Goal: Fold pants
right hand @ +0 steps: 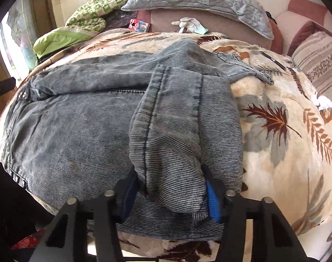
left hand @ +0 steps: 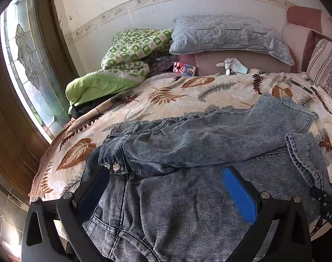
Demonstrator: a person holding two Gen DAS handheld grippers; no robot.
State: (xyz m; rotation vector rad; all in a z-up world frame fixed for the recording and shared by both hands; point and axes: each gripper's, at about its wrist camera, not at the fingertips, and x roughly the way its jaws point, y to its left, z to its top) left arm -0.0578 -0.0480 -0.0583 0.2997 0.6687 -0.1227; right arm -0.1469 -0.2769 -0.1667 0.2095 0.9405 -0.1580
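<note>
The faded grey-blue denim pants (left hand: 187, 152) lie across the leaf-patterned cream blanket (left hand: 166, 93) that covers the bed, filling the lower half of both views. In the left wrist view the waistband with its metal studs sits at lower left, and the legs run toward the right edge. The left gripper (left hand: 166, 196) has its jaws spread wide, with the waist part of the denim between the two blue pads. In the right wrist view the right gripper (right hand: 169, 194) at bottom centre has its jaws pinching a bunched leg cuff of the pants (right hand: 78, 120), doubled back over the other leg. Along the top of the frame a quilted grey pillow (left hand: 227, 35) rests beside a green checked quilt (left hand: 133, 50).
</note>
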